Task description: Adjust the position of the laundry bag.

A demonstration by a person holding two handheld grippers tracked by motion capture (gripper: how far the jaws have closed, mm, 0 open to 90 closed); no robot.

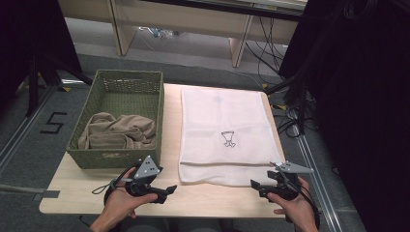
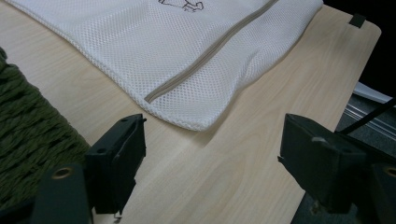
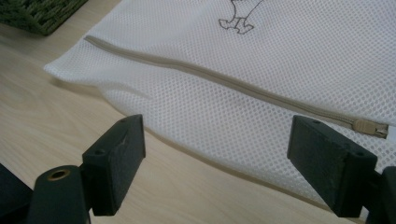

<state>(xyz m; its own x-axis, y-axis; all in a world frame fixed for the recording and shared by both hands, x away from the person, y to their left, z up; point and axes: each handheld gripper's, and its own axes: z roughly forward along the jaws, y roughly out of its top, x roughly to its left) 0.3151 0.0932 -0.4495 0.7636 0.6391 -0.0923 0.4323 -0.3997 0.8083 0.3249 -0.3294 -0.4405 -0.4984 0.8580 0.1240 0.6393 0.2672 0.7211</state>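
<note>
High view put the green woven basket (image 1: 99,159) at the far left, a beige garment (image 1: 117,131) bunched inside it, well clear of both tools. Just right of the basket, the left gripper (image 1: 170,189) hovered over the bare wooden table (image 1: 212,198) with its jaws spread wide and nothing between them; in the left gripper view the near corner of the white mesh laundry bag (image 2: 187,60) lay just ahead of the fingertips, apart from them. The bag lay flat and zipped shut, its grey zipper (image 3: 205,74) running across, beyond both fingers of the right gripper (image 3: 215,163), whose jaws also stood apart and empty. The zipper pull (image 3: 371,128) sat just beyond the right-hand finger.

The step in hand was probably opening the bag. To do it well, the left gripper should pin the mesh corner just ahead of its fingers, while the right shifts toward the pull, closes squarely on the tab, and draws along the zipper line, keeping the fabric taut.
</note>
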